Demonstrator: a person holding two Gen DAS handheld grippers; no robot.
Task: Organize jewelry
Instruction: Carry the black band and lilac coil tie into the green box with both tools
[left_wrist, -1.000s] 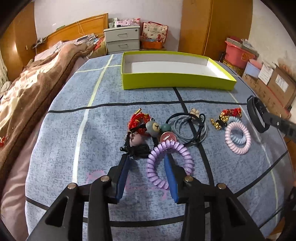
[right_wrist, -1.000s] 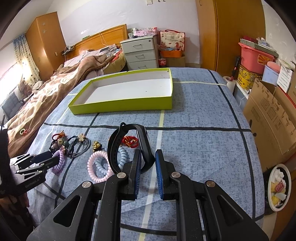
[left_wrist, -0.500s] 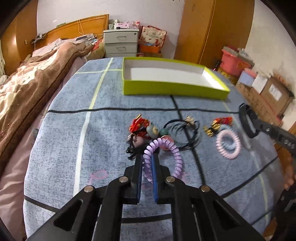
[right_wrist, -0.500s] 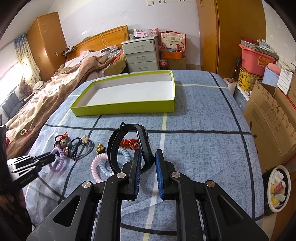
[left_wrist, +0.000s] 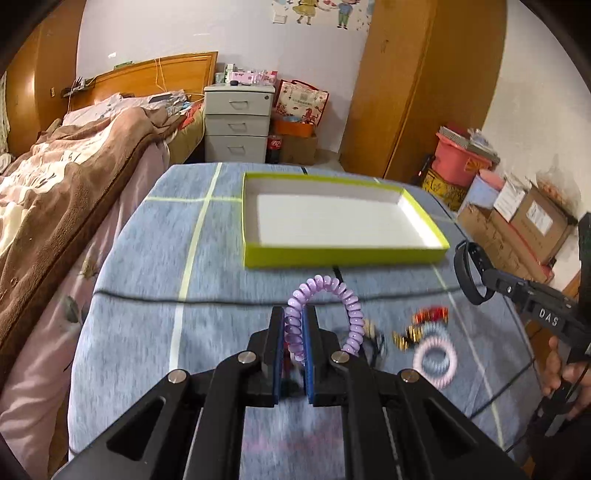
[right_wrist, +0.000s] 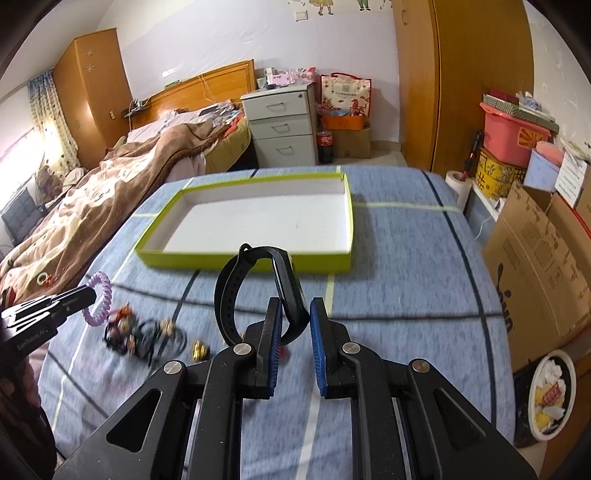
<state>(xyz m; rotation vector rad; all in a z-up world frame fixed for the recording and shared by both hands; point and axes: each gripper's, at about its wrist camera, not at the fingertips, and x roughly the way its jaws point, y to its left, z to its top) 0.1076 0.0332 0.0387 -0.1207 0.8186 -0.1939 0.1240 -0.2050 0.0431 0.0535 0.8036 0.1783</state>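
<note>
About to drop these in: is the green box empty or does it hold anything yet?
Empty. Both wrist views show the green box with a bare white floor; no jewelry lies inside it.

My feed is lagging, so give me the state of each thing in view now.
Left gripper: shut on purple spiral hair tie, lifted.
Right gripper: shut on black wristband, lifted.
Shallow lime-green box: open, empty.
Pink and blue spiral hair ties: lying on blue cloth.

White wall (right_wrist: 229, 40), wooden headboard (right_wrist: 207, 86) below it, grey drawer unit (right_wrist: 282, 125) right of headboard, wardrobe (right_wrist: 476, 85) further right
</note>
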